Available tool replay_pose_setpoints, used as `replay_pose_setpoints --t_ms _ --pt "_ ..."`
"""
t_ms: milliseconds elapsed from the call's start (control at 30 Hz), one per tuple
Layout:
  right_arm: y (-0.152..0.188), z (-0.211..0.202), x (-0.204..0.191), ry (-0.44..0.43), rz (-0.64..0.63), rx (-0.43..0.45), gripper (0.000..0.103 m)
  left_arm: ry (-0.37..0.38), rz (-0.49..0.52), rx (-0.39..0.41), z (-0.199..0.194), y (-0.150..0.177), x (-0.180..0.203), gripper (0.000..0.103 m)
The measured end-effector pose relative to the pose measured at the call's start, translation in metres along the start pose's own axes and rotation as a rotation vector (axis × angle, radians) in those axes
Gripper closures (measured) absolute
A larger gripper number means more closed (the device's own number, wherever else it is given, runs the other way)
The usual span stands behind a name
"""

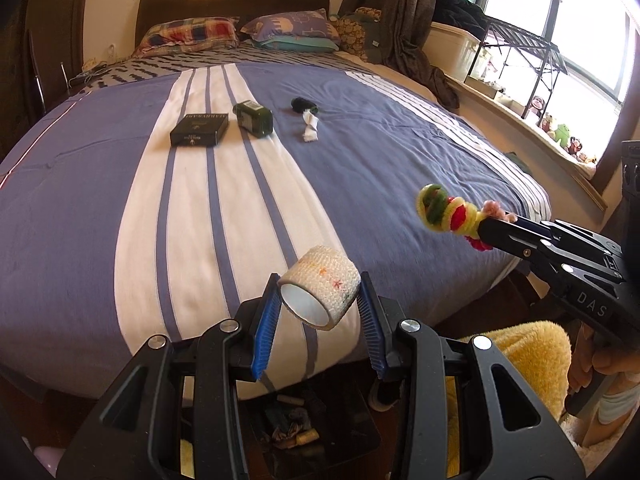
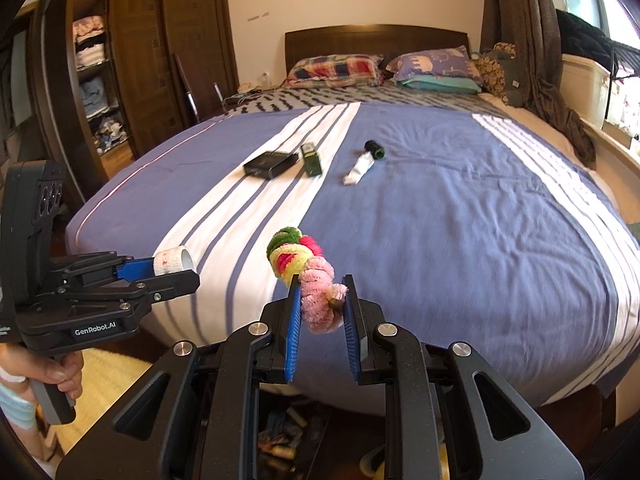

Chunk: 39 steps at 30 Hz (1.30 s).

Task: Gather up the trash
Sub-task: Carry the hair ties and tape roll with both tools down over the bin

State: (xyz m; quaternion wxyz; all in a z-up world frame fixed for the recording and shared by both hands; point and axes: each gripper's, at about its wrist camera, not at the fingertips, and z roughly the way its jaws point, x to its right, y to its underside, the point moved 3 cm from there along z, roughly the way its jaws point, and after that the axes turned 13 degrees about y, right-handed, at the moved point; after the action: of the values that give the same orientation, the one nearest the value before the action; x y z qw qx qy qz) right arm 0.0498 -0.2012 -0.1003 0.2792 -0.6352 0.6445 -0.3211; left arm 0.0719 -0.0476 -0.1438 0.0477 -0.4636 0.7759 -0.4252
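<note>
1. Two grippers are in play, each carrying one piece of trash above the foot of the bed.
2. The left gripper (image 1: pixel 318 306) is clenched on one roll of white tape (image 1: pixel 319 292), its blue pads (image 1: pixel 265 326) pressing the roll from both sides; in the right wrist view the same gripper (image 2: pixel 176 270) shows at the left edge with the roll (image 2: pixel 175 261) at its tip.
3. The right gripper (image 2: pixel 320 312) grasps one twisted bundle of pipe cleaners (image 2: pixel 308 272), pink at the pads and yellow, red and green further out; the left wrist view shows that gripper (image 1: pixel 490 226) at the right with the bundle (image 1: pixel 450 212) sticking out beyond its tips.
4. Four things lie on the bed, in a loose row across its middle, well apart from both grippers. From left to right: one flat black box (image 1: pixel 199 130), one dark green box (image 1: pixel 253 119) just beside it, one white tube (image 1: pixel 310 126), and one small black object (image 1: pixel 302 105) touching the tube's far end.
5. The bed (image 1: pixel 400 152) wears a blue cover with white stripes, lightly creased.
6. Two pillows sit at the dark wooden headboard (image 1: pixel 234 4): one checked pillow (image 1: pixel 188 34) on the left, one purple pillow (image 1: pixel 292 26) on the right.
7. A dark bin (image 1: pixel 288 428) holding scraps stands on the floor below the grippers.
8. A wooden wardrobe (image 2: pixel 132 60) stands on the left, a brown curtain (image 1: pixel 404 8) and a bright window (image 1: pixel 560 20) on the right.
</note>
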Motion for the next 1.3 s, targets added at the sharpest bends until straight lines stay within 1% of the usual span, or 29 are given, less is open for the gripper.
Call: replay_pose_setpoints --t_ms 167,333,533,767,1033,1167,1300 --pt "0.022 -0.009 -0.006 -0.022 -0.004 -0.027 0.083 -0.004 -0.013 -0.007 -0.010 0.026 0.004 0.067" --pt "0.047 -0.013 -0.011 -0.042 -0.005 -0.072 0.083 -0.011 -0.033 -0.030 -0.015 0.053 0.003 0.067" --pt "0.080 -0.003 -0.023 -0.058 -0.019 -0.152 0.083 -0.007 -0.083 -0.078 -0.006 0.090 -0.009 0.067" --pt "0.117 0.025 -0.035 -0.043 -0.035 -0.260 0.083 -0.030 -0.145 -0.147 0.018 0.124 -0.029 0.067" --pt "0.159 0.064 -0.054 -0.042 -0.070 -0.398 0.083 -0.024 -0.193 -0.248 0.054 0.158 -0.043 0.067" --pt "0.173 0.081 -0.060 -0.033 -0.085 -0.450 0.083 -0.019 -0.212 -0.295 0.070 0.173 -0.051 0.067" --pt "0.185 0.095 -0.064 -0.024 -0.086 -0.496 0.083 0.001 -0.244 -0.341 0.086 0.188 -0.058 0.067"
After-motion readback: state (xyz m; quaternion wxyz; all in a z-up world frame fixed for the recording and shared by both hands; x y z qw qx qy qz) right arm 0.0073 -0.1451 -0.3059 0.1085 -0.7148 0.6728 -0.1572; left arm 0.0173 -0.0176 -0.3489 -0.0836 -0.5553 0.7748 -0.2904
